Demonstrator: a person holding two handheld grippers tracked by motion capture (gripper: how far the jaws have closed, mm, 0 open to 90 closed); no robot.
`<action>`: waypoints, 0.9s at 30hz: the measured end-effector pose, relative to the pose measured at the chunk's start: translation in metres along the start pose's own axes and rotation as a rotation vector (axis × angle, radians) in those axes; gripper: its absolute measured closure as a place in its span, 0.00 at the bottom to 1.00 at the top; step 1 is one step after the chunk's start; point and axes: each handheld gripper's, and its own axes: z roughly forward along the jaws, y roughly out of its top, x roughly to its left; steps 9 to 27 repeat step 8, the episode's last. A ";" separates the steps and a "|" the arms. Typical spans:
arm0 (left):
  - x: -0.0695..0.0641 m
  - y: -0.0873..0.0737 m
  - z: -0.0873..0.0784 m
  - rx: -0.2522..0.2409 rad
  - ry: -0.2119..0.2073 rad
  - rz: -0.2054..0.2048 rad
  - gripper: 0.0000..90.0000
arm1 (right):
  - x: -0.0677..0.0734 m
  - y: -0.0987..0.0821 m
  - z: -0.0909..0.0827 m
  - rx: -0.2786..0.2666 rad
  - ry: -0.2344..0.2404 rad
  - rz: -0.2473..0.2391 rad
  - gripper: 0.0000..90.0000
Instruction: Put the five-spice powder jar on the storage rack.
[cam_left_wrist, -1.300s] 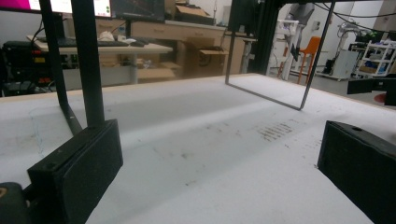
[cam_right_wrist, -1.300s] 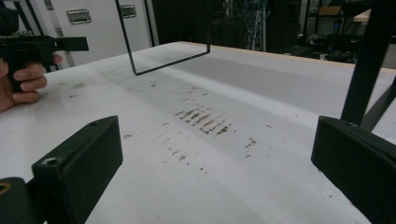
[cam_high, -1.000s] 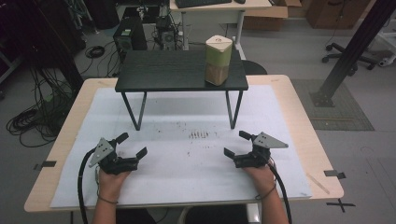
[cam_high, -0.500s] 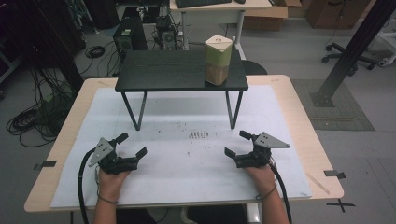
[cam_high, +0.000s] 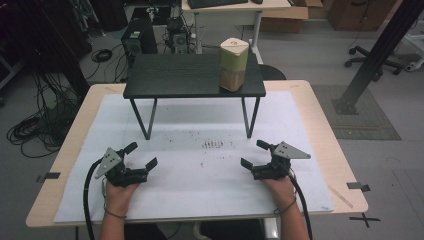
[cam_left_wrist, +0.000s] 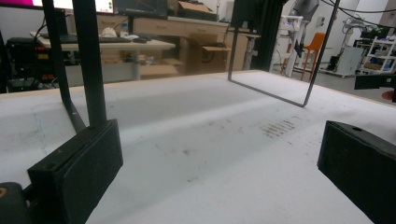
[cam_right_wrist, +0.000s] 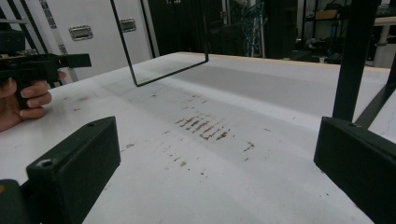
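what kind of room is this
Probably a lab or workshop: bundles of cable lie on the floor, a computer tower stands behind the table, and office desks with cardboard boxes sit beyond.

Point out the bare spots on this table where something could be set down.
The widest free patch is the white sheet between the left gripper and the right gripper, in front of the black stand. Under the stand, between its legs, is bare too, though low. The stand's top is free left of the tan container, which crowds its right end.
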 end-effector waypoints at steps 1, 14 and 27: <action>0.000 0.000 0.000 0.000 0.000 0.000 0.00 | 0.000 0.000 0.000 0.000 -0.001 0.000 0.00; 0.001 0.000 0.000 -0.004 0.000 -0.007 0.00 | 0.000 0.000 0.000 0.001 -0.001 -0.001 0.00; 0.001 0.000 0.000 -0.004 0.000 -0.007 0.00 | 0.000 0.000 0.000 0.001 -0.001 -0.001 0.00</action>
